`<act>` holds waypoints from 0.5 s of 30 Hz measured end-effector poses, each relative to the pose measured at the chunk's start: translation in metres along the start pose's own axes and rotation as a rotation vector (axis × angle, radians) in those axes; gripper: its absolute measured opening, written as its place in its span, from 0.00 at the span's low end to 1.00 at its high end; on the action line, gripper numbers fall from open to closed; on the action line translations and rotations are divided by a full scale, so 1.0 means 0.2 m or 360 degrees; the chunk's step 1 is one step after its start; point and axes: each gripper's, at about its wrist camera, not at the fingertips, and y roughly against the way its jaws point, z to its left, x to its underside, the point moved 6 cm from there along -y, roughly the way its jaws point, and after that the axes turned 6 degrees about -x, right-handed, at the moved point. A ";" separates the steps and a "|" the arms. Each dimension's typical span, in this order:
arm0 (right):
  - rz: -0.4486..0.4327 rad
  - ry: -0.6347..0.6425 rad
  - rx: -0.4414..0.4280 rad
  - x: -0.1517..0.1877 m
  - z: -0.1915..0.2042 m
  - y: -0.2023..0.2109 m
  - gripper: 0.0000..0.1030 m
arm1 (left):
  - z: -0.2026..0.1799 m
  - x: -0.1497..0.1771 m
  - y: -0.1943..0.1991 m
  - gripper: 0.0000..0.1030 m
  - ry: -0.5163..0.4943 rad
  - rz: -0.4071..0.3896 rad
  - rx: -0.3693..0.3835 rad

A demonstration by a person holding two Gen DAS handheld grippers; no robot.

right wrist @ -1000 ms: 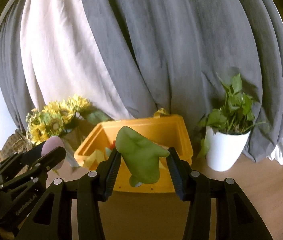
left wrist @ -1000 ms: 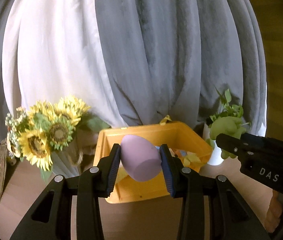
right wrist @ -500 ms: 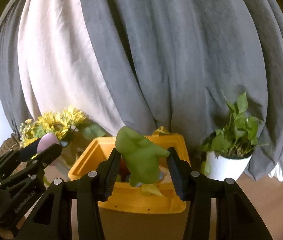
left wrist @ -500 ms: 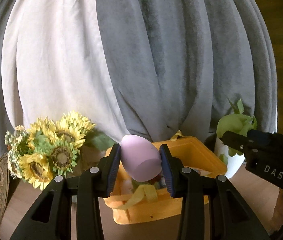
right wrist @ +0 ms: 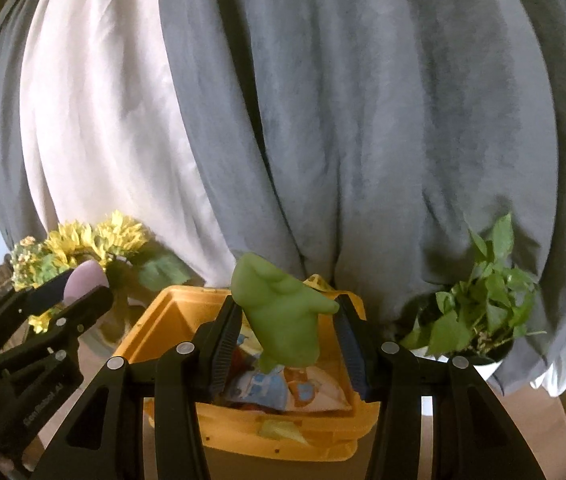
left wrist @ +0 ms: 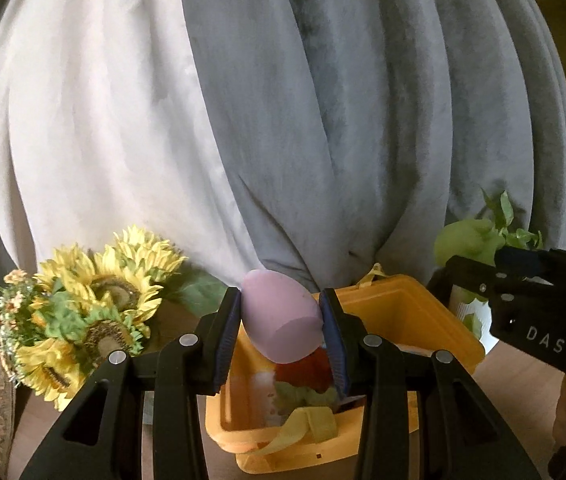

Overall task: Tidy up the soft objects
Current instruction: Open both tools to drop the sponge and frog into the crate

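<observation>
Pinching a smooth lilac egg [left wrist: 281, 322], the left gripper [left wrist: 281, 330]; the right gripper [right wrist: 287, 330] squeezes a lumpy green toy [right wrist: 283, 316] above the yellow bin [right wrist: 171, 320].

Matt purple egg [left wrist: 281, 322], glossy yellow plastic bin [left wrist: 439, 322], cloth curtain [left wrist: 323, 120].
</observation>
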 end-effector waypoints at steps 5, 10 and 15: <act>0.0092 -0.0003 -0.0007 -0.02 -0.03 -0.13 0.47 | -0.01 0.01 -0.12 0.38 -0.0013 0.0091 0.0036; 0.0227 -0.0023 -0.0037 0.01 -0.05 -0.26 0.47 | -0.04 0.03 -0.25 0.38 -0.0026 0.0199 0.0085; 0.0381 -0.0077 -0.0063 0.05 -0.09 -0.41 0.47 | -0.06 0.05 -0.37 0.38 -0.0037 0.0297 0.0103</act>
